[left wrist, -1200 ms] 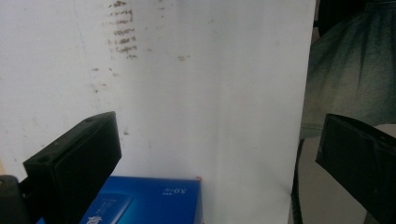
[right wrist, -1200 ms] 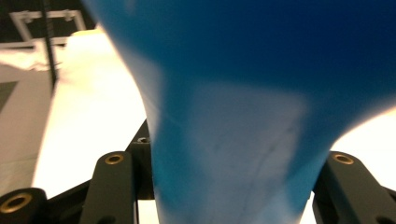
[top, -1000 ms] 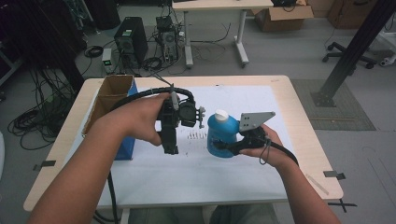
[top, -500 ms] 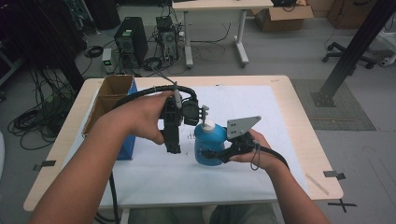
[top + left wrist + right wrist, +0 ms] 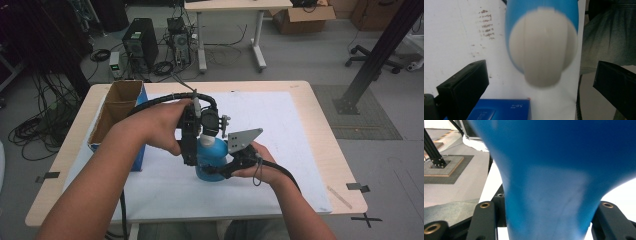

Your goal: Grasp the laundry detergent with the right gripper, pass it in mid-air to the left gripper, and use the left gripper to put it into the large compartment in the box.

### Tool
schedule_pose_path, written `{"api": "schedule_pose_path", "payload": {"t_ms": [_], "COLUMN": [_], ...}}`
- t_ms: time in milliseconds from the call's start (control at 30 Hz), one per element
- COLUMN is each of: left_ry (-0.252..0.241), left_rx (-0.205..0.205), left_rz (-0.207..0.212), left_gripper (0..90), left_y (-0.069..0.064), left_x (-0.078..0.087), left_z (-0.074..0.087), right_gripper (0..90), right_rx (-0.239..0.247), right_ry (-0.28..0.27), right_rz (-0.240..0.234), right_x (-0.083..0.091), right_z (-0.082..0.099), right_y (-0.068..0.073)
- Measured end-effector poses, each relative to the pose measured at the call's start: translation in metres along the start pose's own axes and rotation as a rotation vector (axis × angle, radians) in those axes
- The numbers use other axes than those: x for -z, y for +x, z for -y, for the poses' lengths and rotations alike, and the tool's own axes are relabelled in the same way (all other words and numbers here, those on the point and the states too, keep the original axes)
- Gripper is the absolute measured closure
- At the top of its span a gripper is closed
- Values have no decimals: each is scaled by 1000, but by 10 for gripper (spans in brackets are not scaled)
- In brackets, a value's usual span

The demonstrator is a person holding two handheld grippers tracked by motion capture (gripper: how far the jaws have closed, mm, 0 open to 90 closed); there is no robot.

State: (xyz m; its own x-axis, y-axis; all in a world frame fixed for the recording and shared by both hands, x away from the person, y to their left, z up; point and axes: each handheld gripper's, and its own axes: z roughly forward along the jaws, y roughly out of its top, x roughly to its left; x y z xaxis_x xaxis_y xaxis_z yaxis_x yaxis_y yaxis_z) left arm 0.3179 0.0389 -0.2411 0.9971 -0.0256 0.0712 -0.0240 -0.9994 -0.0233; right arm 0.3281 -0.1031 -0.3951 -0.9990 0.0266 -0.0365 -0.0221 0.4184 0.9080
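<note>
The right gripper (image 5: 220,167) pinched the blue bottle (image 5: 212,160) upright on the white sheet beside the cardboard box (image 5: 117,112), while the left gripper (image 5: 541,82), jaws spread wide either side of the white cap (image 5: 542,50), had yet to close and twist.

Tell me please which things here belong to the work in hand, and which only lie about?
In the work:
- blue bottle, clamped in the right tongs
- its white cap, between the open left tongs

Only lying about:
- cardboard box at the table's left edge
- white sheet covering the table
</note>
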Motion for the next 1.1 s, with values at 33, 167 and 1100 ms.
{"api": "schedule_pose_path", "payload": {"t_ms": [33, 167, 1100], "left_ry": [-3, -1, 14], "left_rx": [-1, -9, -18], "left_rz": [-1, 4, -9], "left_gripper": [2, 2, 35], "left_y": [-1, -2, -3], "left_x": [-1, -3, -13], "left_z": [-1, -3, -6], "right_gripper": [452, 452, 450], "right_rx": [2, 6, 12], "right_ry": [-3, -14, -33], "right_rz": [-3, -13, -18], "right_x": [-3, -11, -21], "right_z": [-1, -6, -17], "right_y": [1, 2, 3]}}
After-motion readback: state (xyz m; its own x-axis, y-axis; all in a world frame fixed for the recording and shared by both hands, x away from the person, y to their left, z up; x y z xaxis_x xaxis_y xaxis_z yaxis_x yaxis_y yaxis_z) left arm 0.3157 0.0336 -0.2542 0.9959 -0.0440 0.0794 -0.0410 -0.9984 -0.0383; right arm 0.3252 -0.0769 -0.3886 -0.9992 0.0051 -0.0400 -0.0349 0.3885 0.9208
